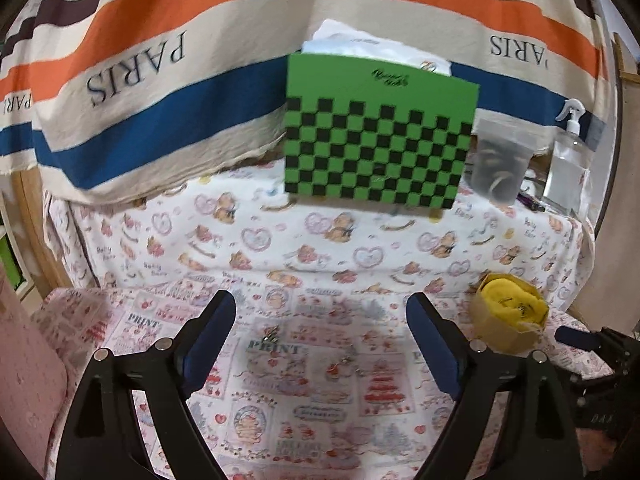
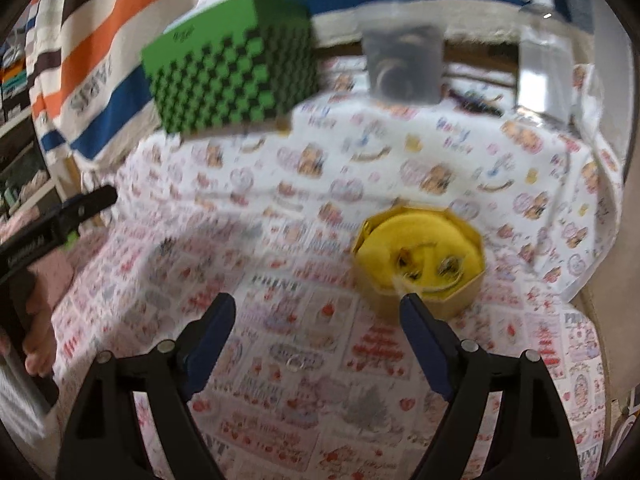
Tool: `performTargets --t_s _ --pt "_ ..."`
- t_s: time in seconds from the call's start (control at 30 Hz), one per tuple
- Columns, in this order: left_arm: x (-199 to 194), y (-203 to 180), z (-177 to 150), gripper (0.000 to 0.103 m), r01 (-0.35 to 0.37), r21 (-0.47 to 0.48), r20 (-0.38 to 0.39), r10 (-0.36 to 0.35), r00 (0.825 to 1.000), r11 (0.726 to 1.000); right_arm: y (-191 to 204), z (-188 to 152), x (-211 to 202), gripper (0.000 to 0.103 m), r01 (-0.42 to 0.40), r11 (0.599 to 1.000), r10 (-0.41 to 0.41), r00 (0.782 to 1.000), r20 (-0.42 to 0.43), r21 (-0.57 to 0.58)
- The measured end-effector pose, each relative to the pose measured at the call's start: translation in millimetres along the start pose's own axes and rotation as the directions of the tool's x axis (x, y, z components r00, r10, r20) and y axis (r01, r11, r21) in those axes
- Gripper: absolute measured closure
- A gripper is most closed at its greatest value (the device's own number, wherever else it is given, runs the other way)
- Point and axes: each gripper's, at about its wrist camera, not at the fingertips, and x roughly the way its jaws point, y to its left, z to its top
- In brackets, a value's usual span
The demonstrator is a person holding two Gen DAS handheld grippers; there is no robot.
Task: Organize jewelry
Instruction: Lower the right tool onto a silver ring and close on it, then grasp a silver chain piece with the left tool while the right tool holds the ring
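Holding the left gripper tilted downward, blue-padded jaws standing wide with nothing between them. Keeping the right gripper angled down more steeply, jaws likewise wide apart and gripping nothing.

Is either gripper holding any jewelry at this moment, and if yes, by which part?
Nothing is held. The left gripper and the right gripper are both open, with only the printed cloth visible between their fingers.

The surface carries a pink and white printed cloth. Behind it hangs a striped fabric lettered PARIS in orange, blue and brown. Shelving stands at the left.
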Motion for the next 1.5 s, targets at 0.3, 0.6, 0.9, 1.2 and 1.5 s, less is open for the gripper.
performTargets --t_s 0.3,0.6,0.9,1.2,1.5 --pt "18.2 3.4 -8.6 0.017 -0.061 0.010 -0.025 0.061 0.998 0.998 18.8 -19.9 34.1 0.055 -0.094 0.990 0.076 0.983 -0.166 -0.103" --pt "26.3 11.1 -9.6 0.017 -0.076 -0.014 -0.046 0.076 0.996 0.997 15.0 -25.4 59.0 0.076 -0.075 0.993 0.052 0.972 -0.230 -0.095" --pt "18.1 29.4 -2.4 0.017 -0.118 -0.005 0.054 0.118 0.992 0.993 19.0 -28.1 59.0 0.091 -0.065 0.988 0.031 0.972 -0.232 -0.138" --pt "56.6 89.0 -9.6 0.040 -0.163 -0.176 -0.105 0.146 0.984 0.971 15.2 -22.7 45.5 0.091 -0.066 0.992 0.045 0.982 -0.186 -0.107" --pt "95.3 52.6 -23.4 0.065 0.005 -0.053 -0.269 -0.019 0.963 0.999 1.8 -17.4 38.7 0.091 -0.047 0.998 0.039 0.986 -0.161 -0.045"
